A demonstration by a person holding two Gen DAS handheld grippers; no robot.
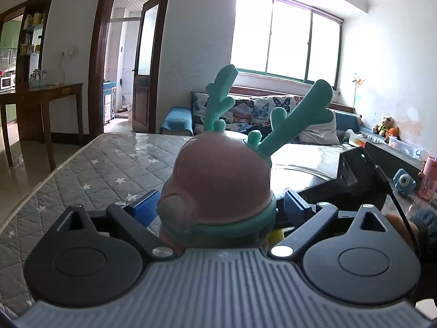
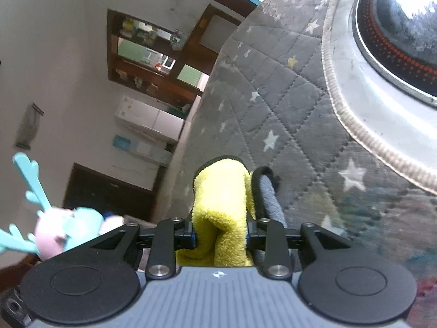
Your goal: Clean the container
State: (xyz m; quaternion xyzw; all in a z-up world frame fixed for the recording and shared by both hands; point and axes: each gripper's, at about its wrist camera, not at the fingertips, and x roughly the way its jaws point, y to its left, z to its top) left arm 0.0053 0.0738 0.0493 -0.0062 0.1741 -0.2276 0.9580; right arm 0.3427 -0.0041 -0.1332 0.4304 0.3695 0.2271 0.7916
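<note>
Between right gripper (image 2: 221,236) pads: yellow cloth (image 2: 221,191), seemingly clamped.

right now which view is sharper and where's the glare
Left wrist view is sharper, but its window is blown out and leaves a sheen on the table; right wrist view is softer, the deer lid smeared, with glare on the glass disc.

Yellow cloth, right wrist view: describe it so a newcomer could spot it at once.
Start at the grey quilted star-print cover that fills the middle of the right wrist view. Low in the frame, the right tongs are shut on a fluffy yellow cloth, bunched between the tongs and sticking forward over the cover. Its bright yellow pile sets it apart from the dark-edged grey fold just to its right.
</note>
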